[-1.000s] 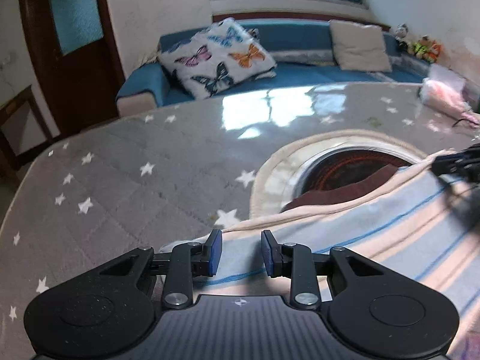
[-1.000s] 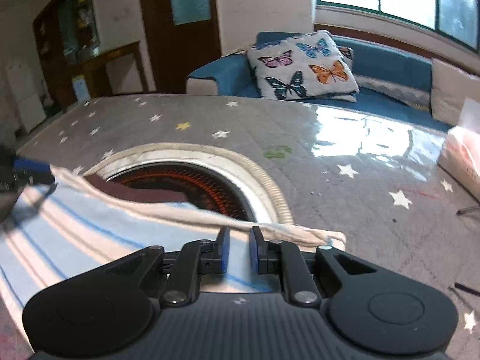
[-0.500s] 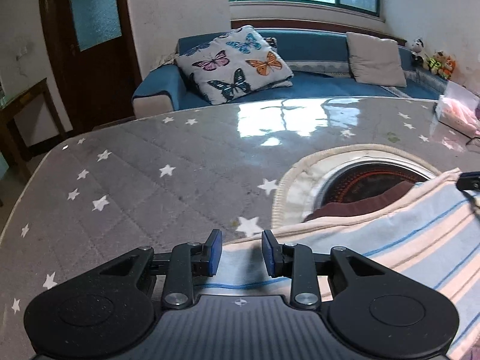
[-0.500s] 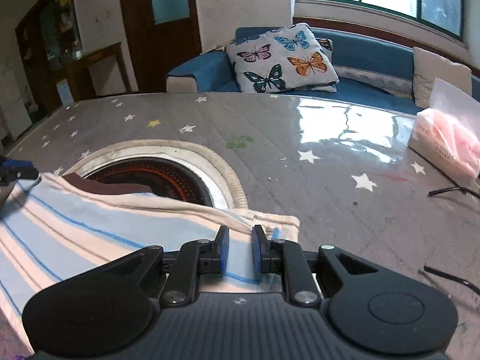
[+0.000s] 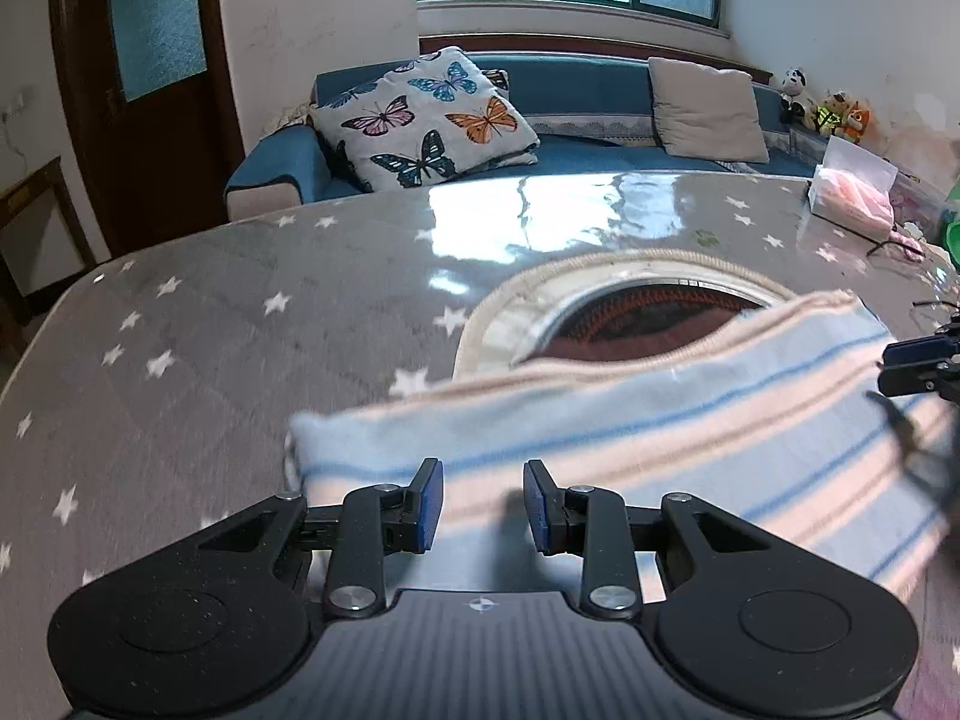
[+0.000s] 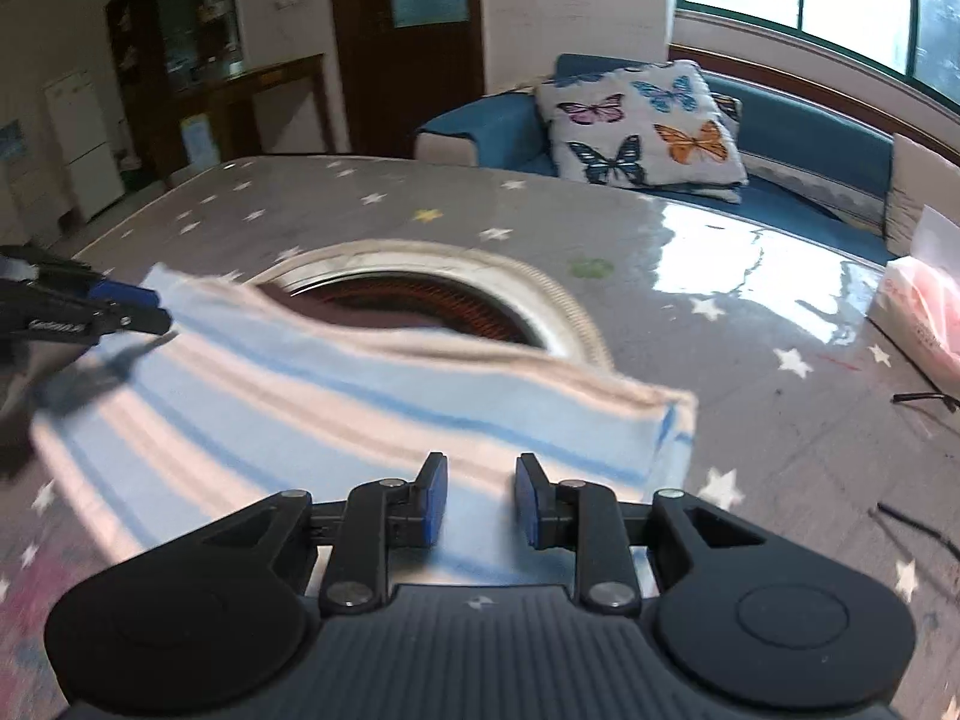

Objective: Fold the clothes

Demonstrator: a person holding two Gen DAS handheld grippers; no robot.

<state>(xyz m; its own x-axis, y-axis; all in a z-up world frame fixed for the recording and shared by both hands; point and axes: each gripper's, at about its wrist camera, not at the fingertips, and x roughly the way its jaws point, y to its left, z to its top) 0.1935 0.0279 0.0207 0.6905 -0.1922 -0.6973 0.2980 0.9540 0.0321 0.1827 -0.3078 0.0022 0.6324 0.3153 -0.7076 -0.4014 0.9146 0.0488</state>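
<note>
While the striped cloth (image 5: 630, 438) lies folded on the grey starred worktop (image 5: 210, 360), with its far edge over the round opening (image 5: 648, 318) in the cover, the step in hand looks like letting go after a fold. To do it well, both tools should open fully before they pull away, so that no pad drags the top layer and spoils the straight edge. A small lift first, then a retreat, seems safest, because the fabric is soft and will follow any pad that catches it.

The left tool (image 5: 483, 504) stands over the near left part of the cloth with its jaws apart, and nothing is pinched between them. The right tool (image 6: 474, 498) is over the near right corner; its jaws are opening, and the cloth lies below them, not pressed. Both tools point downward at a slant toward the worktop.
</note>
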